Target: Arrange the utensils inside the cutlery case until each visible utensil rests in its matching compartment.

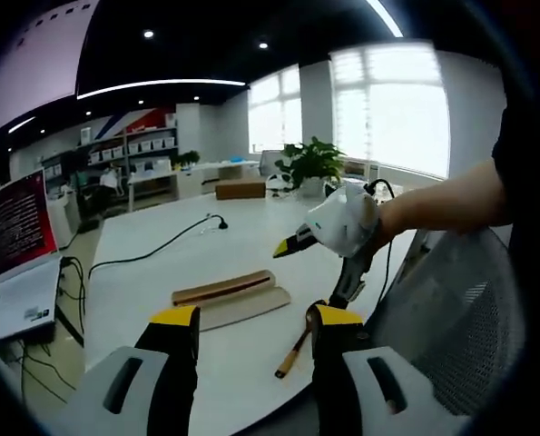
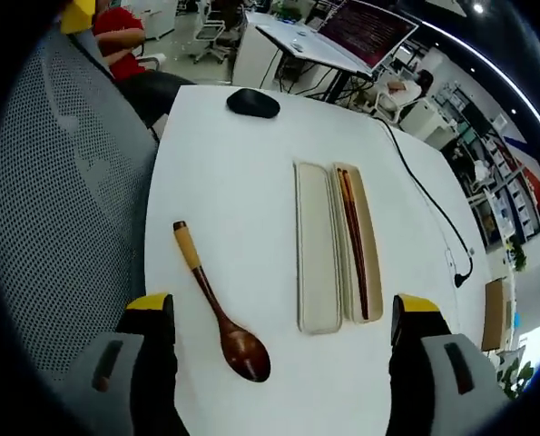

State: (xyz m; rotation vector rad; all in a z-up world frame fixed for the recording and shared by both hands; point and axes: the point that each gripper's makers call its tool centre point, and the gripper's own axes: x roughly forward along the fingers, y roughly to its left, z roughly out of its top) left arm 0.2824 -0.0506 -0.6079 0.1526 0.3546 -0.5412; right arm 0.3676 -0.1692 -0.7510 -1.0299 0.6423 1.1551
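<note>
Right gripper view looks down on the white tabletop (image 2: pixel 251 163), where the cutlery case (image 2: pixel 338 247) lies open as two long halves side by side, well in from every edge. A pair of dark chopsticks (image 2: pixel 353 242) already rests in the half on the far side from the spoon, running its full length, so that part of the job looks done. The other half is bare. The wooden spoon (image 2: pixel 217 305) is still out on the tabletop, apart from the case and nearer the edge by the mesh chair (image 2: pixel 61 200), handle toward the far end where a black mouse (image 2: pixel 253 103) sits near the corner. What remains, by my reading, is getting the spoon into the free half. The right gripper (image 2: pixel 281 322) hangs above the table with its jaws wide and nothing between them. In the left gripper view, the left gripper (image 1: pixel 254 318) is likewise spread wide and empty, raised over the near edge, with the case and spoon beyond it.
</note>
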